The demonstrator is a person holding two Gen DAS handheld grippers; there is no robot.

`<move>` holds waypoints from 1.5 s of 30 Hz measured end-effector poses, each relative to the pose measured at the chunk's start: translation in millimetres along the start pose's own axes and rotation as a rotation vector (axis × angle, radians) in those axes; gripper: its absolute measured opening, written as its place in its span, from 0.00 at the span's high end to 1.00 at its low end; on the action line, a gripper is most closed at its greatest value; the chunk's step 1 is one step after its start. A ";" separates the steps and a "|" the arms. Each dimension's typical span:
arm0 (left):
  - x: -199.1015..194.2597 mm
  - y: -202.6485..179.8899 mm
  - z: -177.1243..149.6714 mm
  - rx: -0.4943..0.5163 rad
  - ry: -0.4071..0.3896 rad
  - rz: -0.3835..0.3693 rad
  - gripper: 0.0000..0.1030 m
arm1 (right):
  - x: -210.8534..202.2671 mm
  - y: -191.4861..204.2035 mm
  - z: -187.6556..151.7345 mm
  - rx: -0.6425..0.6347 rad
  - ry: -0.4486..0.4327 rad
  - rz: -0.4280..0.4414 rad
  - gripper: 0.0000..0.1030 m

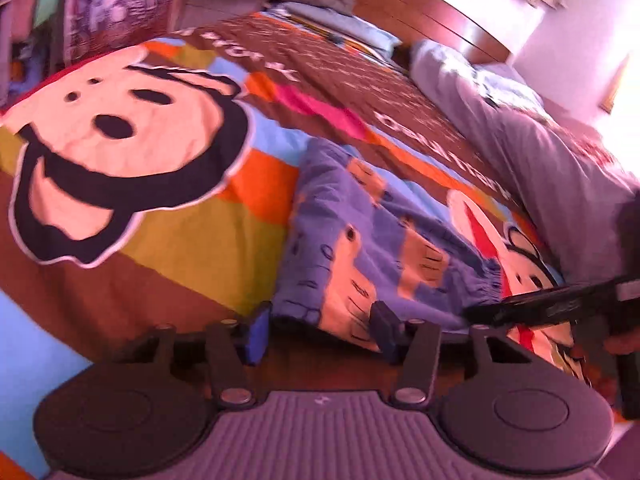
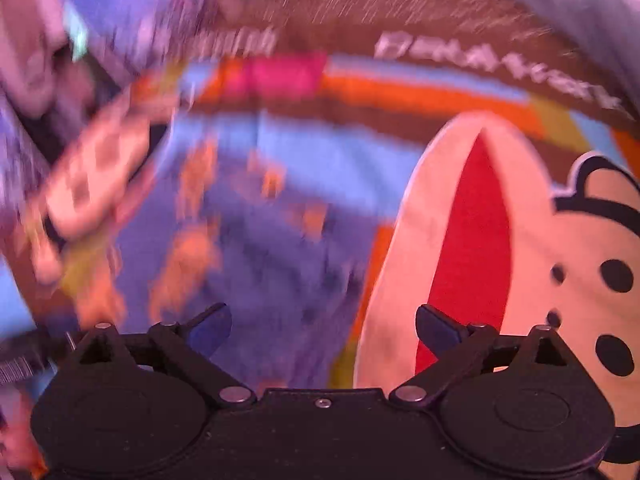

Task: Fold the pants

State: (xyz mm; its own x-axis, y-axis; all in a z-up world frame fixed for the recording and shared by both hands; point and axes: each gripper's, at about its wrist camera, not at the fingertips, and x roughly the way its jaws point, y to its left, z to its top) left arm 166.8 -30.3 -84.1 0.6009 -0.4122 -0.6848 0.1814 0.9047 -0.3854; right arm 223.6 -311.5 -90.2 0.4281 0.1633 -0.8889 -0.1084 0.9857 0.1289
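One pair of pants (image 1: 372,256) lies on the bed, on top of a bright cartoon bedspread (image 1: 192,240). The pants are purple-blue with orange and peach patches, and they look bunched into a short, thick shape. Their stretchy waist sits at the right end in the left wrist view.

The left gripper (image 1: 320,330) is down low, right at the near edge of the pants. Its two blue fingertips (image 1: 256,334) stand wide apart, with the cloth edge just past them. Nothing is pinched between them.

The right gripper (image 2: 323,326) hangs above the pants (image 2: 256,248) in its own view. Its jaws are spread wide too, and they hold nothing. That picture is very blurry, so the folds in the cloth are hard to make out. From the left wrist view, a black part of the right tool (image 1: 552,300) pokes in from the right, just beside the waist.

Around the pants, the bedspread shows a big monkey face (image 1: 120,160) with a dark outline, plus stripes of orange, green, brown and pink. A smaller monkey face (image 2: 592,280) sits near the right gripper. A gray blanket (image 1: 532,160) is heaped along the far right side of the bed. Pillows (image 1: 340,28) lie by the brown headboard (image 1: 424,12).
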 end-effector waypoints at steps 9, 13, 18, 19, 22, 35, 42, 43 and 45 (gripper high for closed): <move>-4.5 16.0 -3.7 -0.090 -0.009 -0.093 0.33 | -10.0 -19.5 -3.6 0.156 -0.046 0.067 0.01; -2.5 11.8 0.3 -0.082 -0.004 -0.081 0.26 | -26.1 -32.2 1.2 0.250 -0.168 0.015 0.01; -1.8 4.9 27.5 -0.078 -0.036 0.003 0.10 | -9.8 -30.4 5.7 0.213 -0.177 0.027 0.01; 1.0 5.6 32.3 -0.075 -0.047 0.008 0.09 | -3.6 -29.6 6.9 0.200 -0.168 0.027 0.01; 17.8 10.3 34.8 -0.068 -0.023 0.024 0.08 | 16.7 -38.3 5.4 0.241 -0.136 0.108 0.01; 22.5 16.0 22.9 -0.072 -0.053 -0.010 0.00 | 21.2 -57.4 -9.9 0.304 -0.205 0.222 0.01; 23.1 17.8 23.0 -0.075 -0.052 -0.013 0.00 | 22.3 -54.6 -8.9 0.292 -0.203 0.210 0.01; 23.0 18.4 22.7 -0.078 -0.053 -0.015 0.00 | 22.6 -54.1 -7.9 0.295 -0.200 0.208 0.01; 23.3 19.3 22.6 -0.083 -0.054 -0.019 0.00 | 22.5 -53.4 -5.3 0.300 -0.187 0.201 0.01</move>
State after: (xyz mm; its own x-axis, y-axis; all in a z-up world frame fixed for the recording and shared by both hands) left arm 201.8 -20.0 -93.5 0.6394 -0.4204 -0.6438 0.1294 0.8842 -0.4489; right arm 234.2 -360.7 -119.4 0.5842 0.3308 -0.7411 0.0488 0.8972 0.4390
